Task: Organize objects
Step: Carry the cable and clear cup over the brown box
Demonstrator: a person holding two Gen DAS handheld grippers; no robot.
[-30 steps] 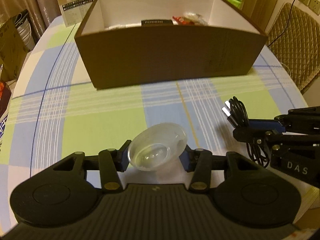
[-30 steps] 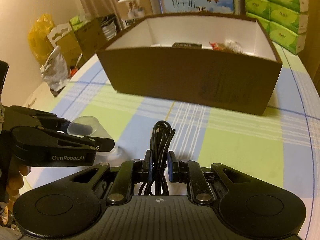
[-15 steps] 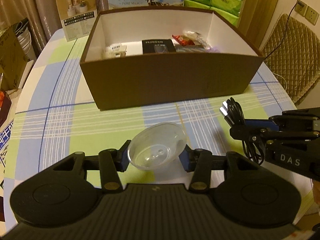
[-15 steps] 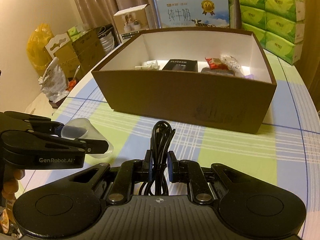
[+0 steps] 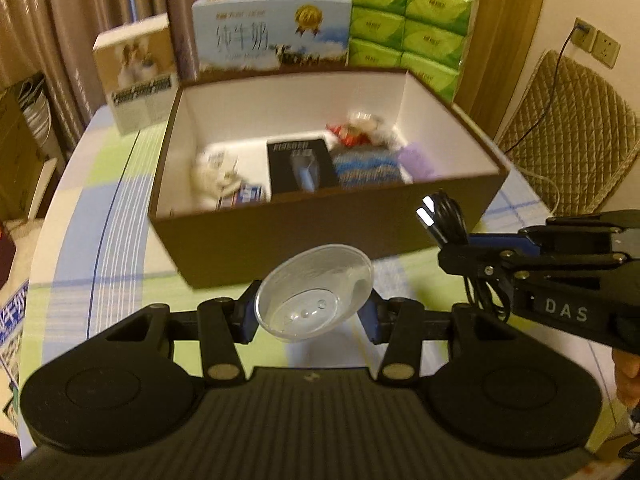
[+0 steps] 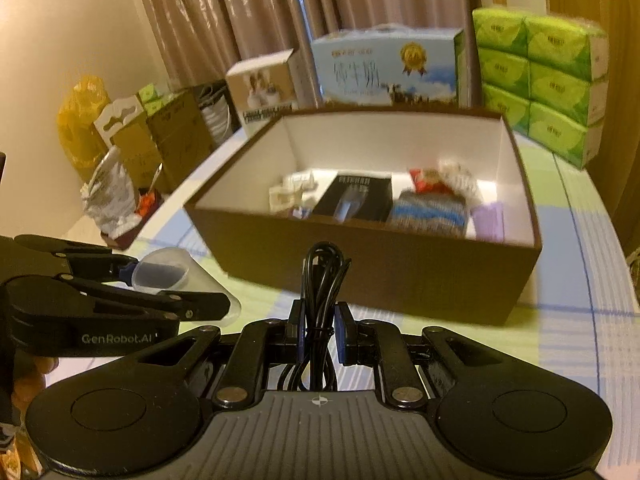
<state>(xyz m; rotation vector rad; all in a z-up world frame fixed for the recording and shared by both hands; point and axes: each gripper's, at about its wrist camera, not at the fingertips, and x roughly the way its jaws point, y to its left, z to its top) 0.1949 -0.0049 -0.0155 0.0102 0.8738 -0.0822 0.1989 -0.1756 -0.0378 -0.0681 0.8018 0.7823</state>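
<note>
My left gripper [image 5: 310,312] is shut on a clear plastic bowl [image 5: 314,290], held tilted above the checked tablecloth, just short of the brown box [image 5: 304,236]. My right gripper [image 6: 318,330] is shut on a bundled black USB cable [image 6: 322,276], whose loop sticks up past the pads. In the left wrist view the right gripper [image 5: 452,250] comes in from the right with the cable [image 5: 444,218] near the box's front right corner. The right wrist view shows the left gripper [image 6: 200,300] and bowl [image 6: 172,274] at the left. Inside the box lie a black carton, snack packs and small white items.
Behind the box stand a blue milk carton [image 5: 272,34], stacked green tissue packs [image 5: 408,28] and a small beige box [image 5: 136,72]. A quilted chair [image 5: 560,132] is off the table's right edge. Bags and cardboard boxes [image 6: 132,136] crowd the floor at the left.
Both grippers have risen with the bowl and the cable still held, and the box's inside has come into fuller view. The box looks closer in both views.
</note>
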